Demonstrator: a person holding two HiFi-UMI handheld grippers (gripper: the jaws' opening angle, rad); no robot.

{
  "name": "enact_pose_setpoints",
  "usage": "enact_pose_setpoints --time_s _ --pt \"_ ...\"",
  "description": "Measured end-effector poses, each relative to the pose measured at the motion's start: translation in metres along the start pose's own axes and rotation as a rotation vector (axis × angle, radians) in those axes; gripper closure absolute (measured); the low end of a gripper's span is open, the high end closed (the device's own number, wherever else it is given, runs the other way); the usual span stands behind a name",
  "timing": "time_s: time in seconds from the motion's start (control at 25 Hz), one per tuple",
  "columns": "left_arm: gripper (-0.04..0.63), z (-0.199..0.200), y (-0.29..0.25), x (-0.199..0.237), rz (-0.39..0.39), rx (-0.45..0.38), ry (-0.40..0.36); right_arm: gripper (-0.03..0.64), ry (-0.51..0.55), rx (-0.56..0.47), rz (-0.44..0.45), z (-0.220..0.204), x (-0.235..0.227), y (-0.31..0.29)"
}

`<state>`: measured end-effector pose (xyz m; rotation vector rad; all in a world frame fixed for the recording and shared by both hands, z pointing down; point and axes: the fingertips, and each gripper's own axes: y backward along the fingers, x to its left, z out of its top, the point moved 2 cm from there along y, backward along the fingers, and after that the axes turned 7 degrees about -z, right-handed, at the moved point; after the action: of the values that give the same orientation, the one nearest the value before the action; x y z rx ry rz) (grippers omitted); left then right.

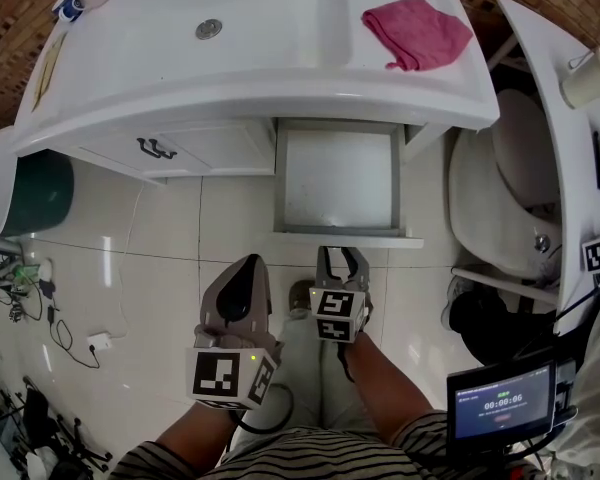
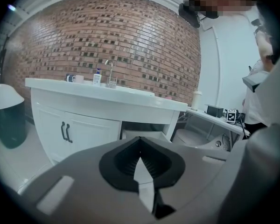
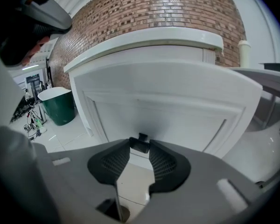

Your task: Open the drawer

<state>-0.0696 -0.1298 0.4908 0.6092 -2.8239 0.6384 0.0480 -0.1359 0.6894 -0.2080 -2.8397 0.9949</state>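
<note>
**A:** The right claw is pinched narrow on the small black bar handle of the white, panel-fronted cabinet drawer. The handle sits right between its tips.

**B:** And the drawer itself?

**A:** Straight ahead of that claw, drawn well out from under the white moulded basin counter. Its bare floor shows from above (nothing in it that I can see).

**B:** So the pull looks about done?

**A:** I'd judge so. What's left is either a last short draw toward the person or letting go: spread the jaws, then back off straight so the front isn't nudged.

**B:** The left claw?

**A:** Jaws together on nothing, held to the left of the right claw and short of the drawer front.
</note>
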Motion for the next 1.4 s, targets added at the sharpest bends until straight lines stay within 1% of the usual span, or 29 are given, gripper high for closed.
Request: enact_pose_setpoints --time_s 0.12,0.2,0.28,0.32,0.4,0.52,0.6,0.76,0.88,1.0,1.12,1.28,1.4 --pt "0.578 -0.002 0.009 -0.006 0.002 0.007 0.005 0.483 0.021 0.011 -0.024 -0.002 0.0 0.003" --pt "0.58 0.0 0.017 -0.01 0.005 0.011 0.006 0.488 0.029 0.049 -0.07 -0.008 -0.007 0.011" --pt "0.58 0.009 0.027 -0.016 0.008 0.009 -0.001 0.614 0.014 0.099 -0.135 -0.015 -0.023 0.026" --pt "0.578 0.016 0.034 -0.019 0.01 0.007 -0.005 0.615 0.008 0.115 -0.143 -0.015 -0.029 0.035" --pt "0.578 0.031 0.047 -0.025 0.014 0.001 -0.012 0.615 0.018 0.107 -0.11 -0.005 -0.034 0.058" --pt "0.578 0.052 0.073 -0.035 0.022 -0.007 -0.023 0.615 0.044 0.033 -0.02 0.032 -0.032 0.103" --pt "0.578 0.072 0.09 -0.043 0.026 -0.014 -0.033 0.615 0.037 -0.018 0.027 0.065 -0.032 0.136" --pt "0.58 0.11 0.127 -0.058 0.028 -0.041 -0.062 0.615 0.013 -0.116 0.1 0.128 -0.029 0.204" --pt "0.58 0.129 0.147 -0.067 0.025 -0.075 -0.08 0.615 0.009 -0.212 0.129 0.171 -0.032 0.248" --pt "0.578 0.148 0.17 -0.07 0.019 -0.126 -0.091 0.615 -0.005 -0.307 0.132 0.209 -0.034 0.286" --pt "0.578 0.162 0.203 -0.073 -0.008 -0.148 -0.082 0.615 -0.037 -0.358 0.114 0.231 -0.03 0.329" --pt "0.58 0.156 0.252 -0.064 -0.051 -0.172 -0.092 0.615 -0.061 -0.424 0.067 0.245 -0.02 0.385" --pt "0.58 0.147 0.293 -0.056 -0.064 -0.171 -0.106 0.615 -0.131 -0.455 0.034 0.239 -0.01 0.43"
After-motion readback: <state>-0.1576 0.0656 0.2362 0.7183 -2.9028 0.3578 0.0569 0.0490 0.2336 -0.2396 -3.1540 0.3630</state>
